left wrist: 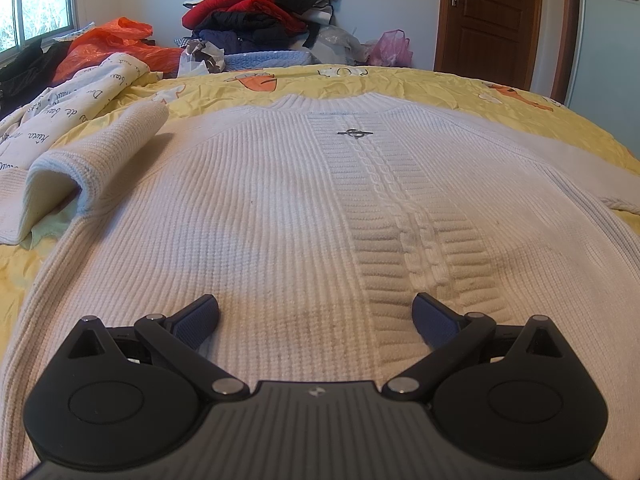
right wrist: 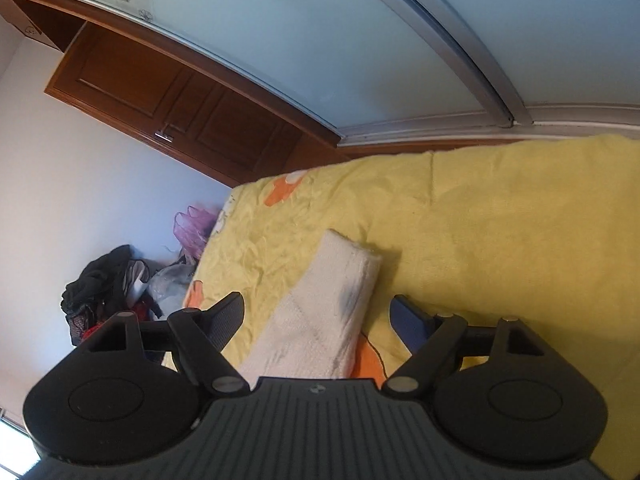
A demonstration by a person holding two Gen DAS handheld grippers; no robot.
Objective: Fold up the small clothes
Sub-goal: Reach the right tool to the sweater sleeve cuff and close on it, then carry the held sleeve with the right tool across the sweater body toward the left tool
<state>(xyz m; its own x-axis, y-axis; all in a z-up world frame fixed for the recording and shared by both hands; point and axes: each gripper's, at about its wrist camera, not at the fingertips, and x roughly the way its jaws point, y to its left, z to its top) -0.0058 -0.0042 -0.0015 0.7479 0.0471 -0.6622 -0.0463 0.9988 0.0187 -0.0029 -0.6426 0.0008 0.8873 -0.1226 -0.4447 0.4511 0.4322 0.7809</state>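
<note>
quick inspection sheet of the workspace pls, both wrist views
surface: bed with a wrinkled yellow sheet, orange prints.
job's things: white knit sweater laid flat, front up; one sleeve folded in over the body, the other sleeve lying out on the sheet.
clutter: printed cream garment, orange bag, clothes pile, pink bag.
grippers: left tongs open over the sweater; right tongs open astride the sleeve, pads apart from it.
cables: nothing seen.
surroundings: wooden door, window, sliding wardrobe panels.
</note>
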